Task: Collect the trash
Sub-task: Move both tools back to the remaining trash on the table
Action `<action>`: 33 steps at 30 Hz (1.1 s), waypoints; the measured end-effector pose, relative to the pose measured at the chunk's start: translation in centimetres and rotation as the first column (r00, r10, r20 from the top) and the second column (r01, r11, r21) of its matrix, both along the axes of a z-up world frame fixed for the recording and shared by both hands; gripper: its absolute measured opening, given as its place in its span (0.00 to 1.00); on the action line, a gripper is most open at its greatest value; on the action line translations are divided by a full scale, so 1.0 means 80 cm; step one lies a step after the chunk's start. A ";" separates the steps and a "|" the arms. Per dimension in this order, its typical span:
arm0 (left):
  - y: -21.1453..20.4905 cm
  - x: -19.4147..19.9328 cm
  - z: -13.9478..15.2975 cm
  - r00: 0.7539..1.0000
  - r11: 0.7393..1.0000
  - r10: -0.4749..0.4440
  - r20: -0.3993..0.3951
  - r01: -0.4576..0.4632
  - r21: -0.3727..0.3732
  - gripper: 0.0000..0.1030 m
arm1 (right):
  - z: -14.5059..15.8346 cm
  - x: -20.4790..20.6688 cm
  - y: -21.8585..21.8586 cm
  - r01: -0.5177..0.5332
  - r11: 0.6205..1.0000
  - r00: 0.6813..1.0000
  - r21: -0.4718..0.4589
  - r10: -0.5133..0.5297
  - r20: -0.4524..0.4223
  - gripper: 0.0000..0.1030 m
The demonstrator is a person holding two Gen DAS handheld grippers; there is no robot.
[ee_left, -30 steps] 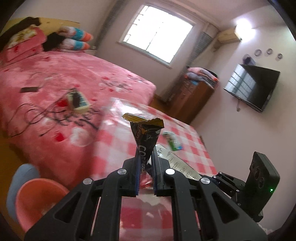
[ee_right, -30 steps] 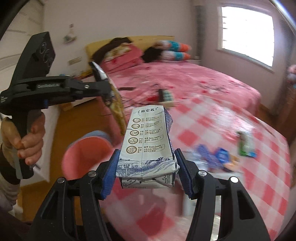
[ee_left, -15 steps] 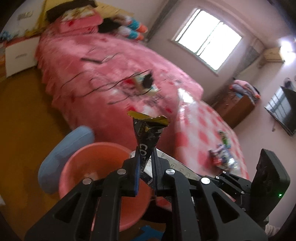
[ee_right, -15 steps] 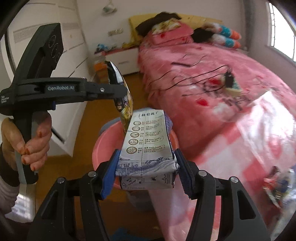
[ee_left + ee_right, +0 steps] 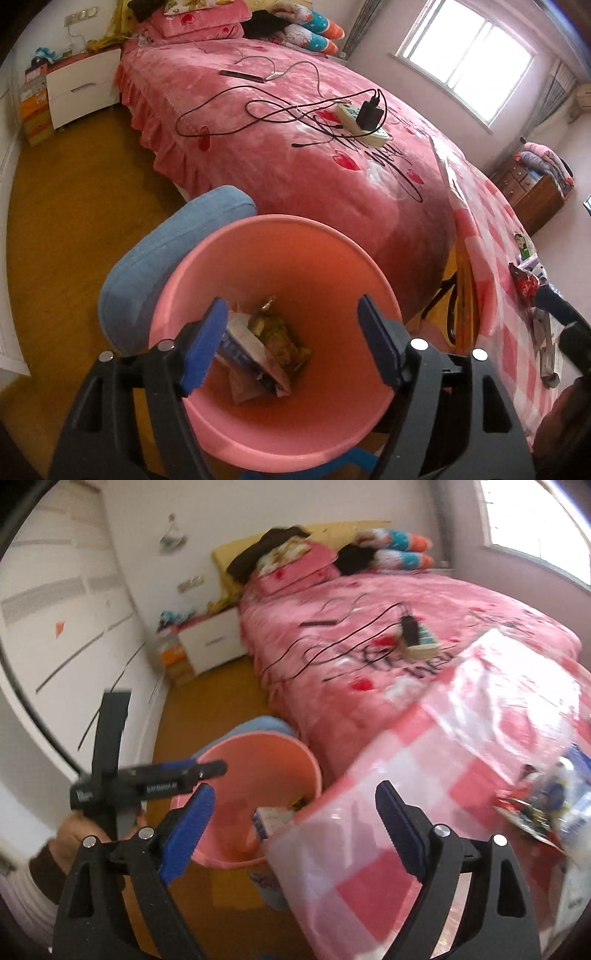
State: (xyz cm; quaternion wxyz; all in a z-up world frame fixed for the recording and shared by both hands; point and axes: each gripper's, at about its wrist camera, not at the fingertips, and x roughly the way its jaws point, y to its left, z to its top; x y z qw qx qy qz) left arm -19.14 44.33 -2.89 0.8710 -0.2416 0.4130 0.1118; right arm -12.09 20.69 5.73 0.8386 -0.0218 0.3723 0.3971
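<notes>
Your left gripper (image 5: 291, 341) hangs right over the pink bin (image 5: 332, 266). Its jaws have just been opening; they stand wide apart with nothing between them. Down in the bin lie the carton (image 5: 243, 354) and the wrapper (image 5: 280, 336), touching each other at the bottom.

Your right gripper (image 5: 295, 823) is over the edge of the bench (image 5: 424, 775), with the bin just beside it. Its jaws have just been opening too, and they are wide and hold nothing. In this view you can see the carton (image 5: 271, 818) low inside the bin (image 5: 255, 753). Your left hand (image 5: 74, 838) grips the other tool's handle at the left, with that left gripper (image 5: 199, 770) above the bin's rim.

A blue stool (image 5: 166, 258) sits just behind the bin. More trash (image 5: 526, 280) lies on the bench's checked cloth, at the right. It looks blurred in the right view.

Past the bin is the pink bed (image 5: 295, 147). A power strip (image 5: 364, 123) with a black plug and cables lies on it. Pillows are at the far end, and a white nightstand (image 5: 83, 86) stands beside the bed.
</notes>
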 end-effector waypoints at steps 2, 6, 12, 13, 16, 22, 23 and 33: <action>-0.008 0.000 0.005 1.000 1.000 0.004 0.020 -0.004 0.010 0.73 | 0.007 -0.001 -0.018 0.031 0.999 0.999 0.022 -0.031 0.010 0.85; -0.028 0.002 0.016 0.999 1.000 -0.019 0.038 0.019 0.019 0.73 | 0.012 -0.004 -0.045 0.077 0.996 0.996 0.048 -0.079 0.033 0.85; -0.078 0.018 0.044 0.993 0.995 -0.097 0.073 0.095 0.037 0.73 | 0.004 -0.004 -0.083 0.118 0.989 0.993 0.091 -0.120 0.017 0.85; -0.087 0.021 0.050 0.990 0.993 -0.113 0.079 0.110 0.043 0.73 | 0.004 -0.003 -0.090 0.124 0.987 0.992 0.098 -0.127 0.019 0.85; -0.115 0.031 0.065 0.982 0.985 -0.165 0.096 0.160 0.058 0.73 | 0.005 -0.007 -0.108 0.144 0.983 0.989 0.116 -0.148 0.025 0.85; -0.170 0.042 0.092 0.958 0.965 -0.257 0.131 0.246 0.093 0.73 | 0.009 -0.006 -0.142 0.183 0.972 0.981 0.150 -0.190 0.029 0.85; -0.179 0.044 0.096 0.954 0.961 -0.269 0.135 0.258 0.098 0.73 | 0.010 -0.008 -0.148 0.190 0.970 0.980 0.153 -0.196 0.030 0.85; -0.247 0.059 0.114 0.920 0.926 -0.368 0.138 0.349 0.144 0.73 | 0.014 -0.002 -0.199 0.262 0.947 0.963 0.186 -0.270 0.020 0.85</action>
